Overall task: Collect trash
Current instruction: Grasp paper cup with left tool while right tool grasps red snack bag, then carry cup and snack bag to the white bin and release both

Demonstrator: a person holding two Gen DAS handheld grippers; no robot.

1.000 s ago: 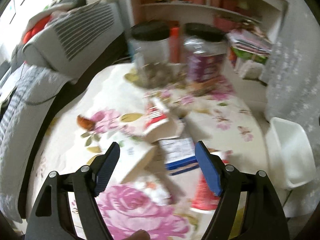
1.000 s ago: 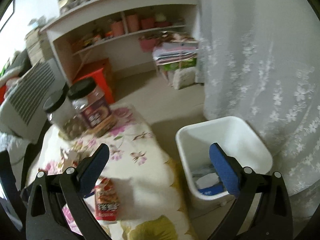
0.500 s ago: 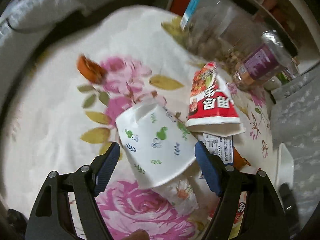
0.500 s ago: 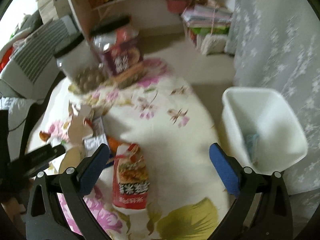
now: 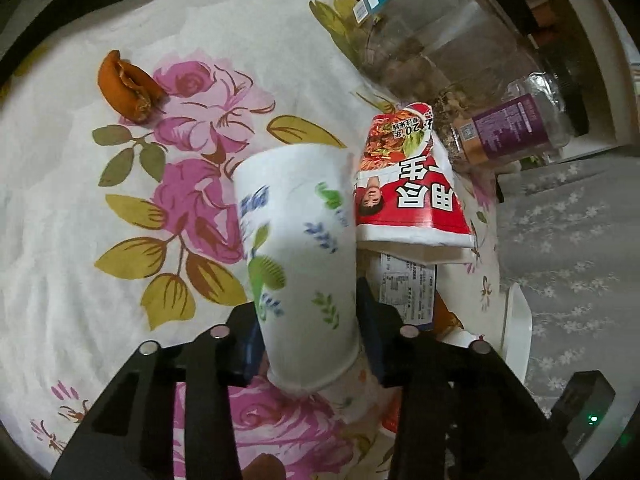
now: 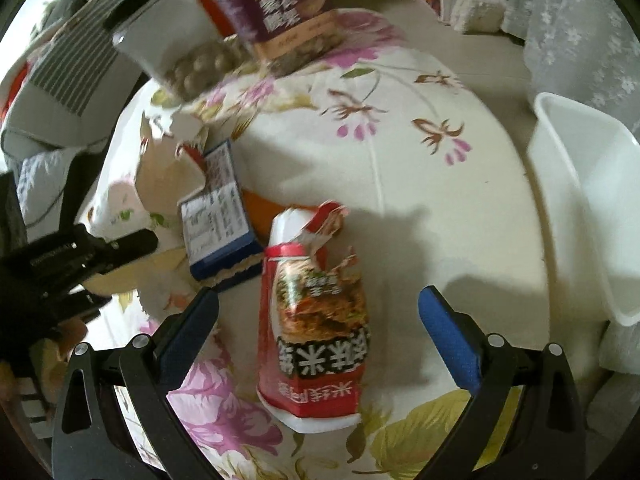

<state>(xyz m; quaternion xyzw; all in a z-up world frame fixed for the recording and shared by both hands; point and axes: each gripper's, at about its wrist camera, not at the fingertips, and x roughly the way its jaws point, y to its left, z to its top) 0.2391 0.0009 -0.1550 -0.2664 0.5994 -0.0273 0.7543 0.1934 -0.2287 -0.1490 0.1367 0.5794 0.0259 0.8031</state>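
My left gripper (image 5: 308, 320) had clamped the paper cup (image 5: 298, 248) near its base, pinched for lifting. My right gripper (image 6: 318, 320) gaped wide over the red noodle packet (image 6: 316, 320), lined up to grab. Flowered tablecloth (image 6: 400, 160) beneath; white bin (image 6: 580, 200) at three o'clock, jars (image 6: 280, 4) at twelve.

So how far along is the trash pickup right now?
Early. The left gripper is shut on the paper cup; the right gripper is open over a red noodle packet. Orange peel and a blue box remain. The white bin waits alongside.
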